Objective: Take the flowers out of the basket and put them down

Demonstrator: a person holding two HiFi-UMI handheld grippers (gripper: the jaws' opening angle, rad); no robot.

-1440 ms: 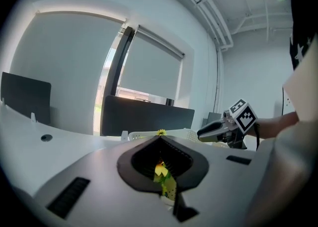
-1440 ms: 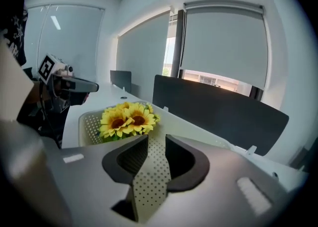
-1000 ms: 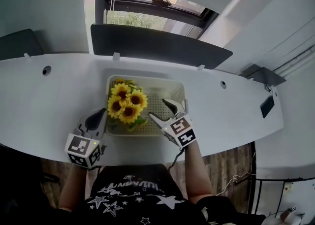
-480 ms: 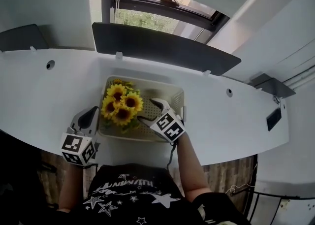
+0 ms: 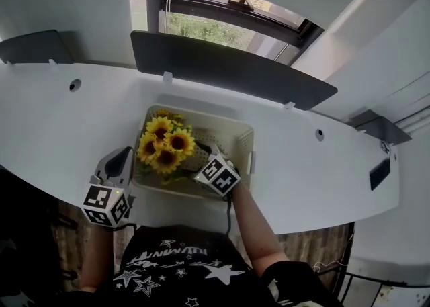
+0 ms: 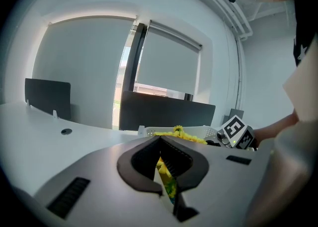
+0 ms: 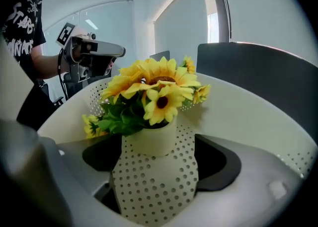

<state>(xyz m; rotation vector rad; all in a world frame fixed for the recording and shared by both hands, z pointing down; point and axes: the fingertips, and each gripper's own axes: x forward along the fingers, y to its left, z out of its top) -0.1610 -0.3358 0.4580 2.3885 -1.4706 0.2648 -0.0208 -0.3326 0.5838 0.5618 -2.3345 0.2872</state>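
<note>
A bunch of yellow sunflowers (image 5: 163, 148) in a small white pot (image 7: 151, 139) stands in the left half of a cream perforated basket (image 5: 238, 139). My right gripper (image 5: 193, 164) is down inside the basket, pointing left at the pot. Its jaws are opening, and in the right gripper view they stand on either side of the pot's foot without pressing on it; that gripper (image 7: 158, 142) holds nothing. My left gripper (image 5: 123, 158) rests just outside the basket's left wall. Its jaws are shut, tips together (image 6: 160, 139), with nothing between them.
The basket sits on a white curved desk (image 5: 60, 131), close to its front edge and the person's body. A dark grey divider panel (image 5: 228, 70) runs along the back, with a window behind it. Round cable holes (image 5: 74, 85) mark the desk on both sides.
My right gripper has moved left and down into the basket, up to the flower pot, and its jaws have widened. The left gripper has stayed beside the basket.
</note>
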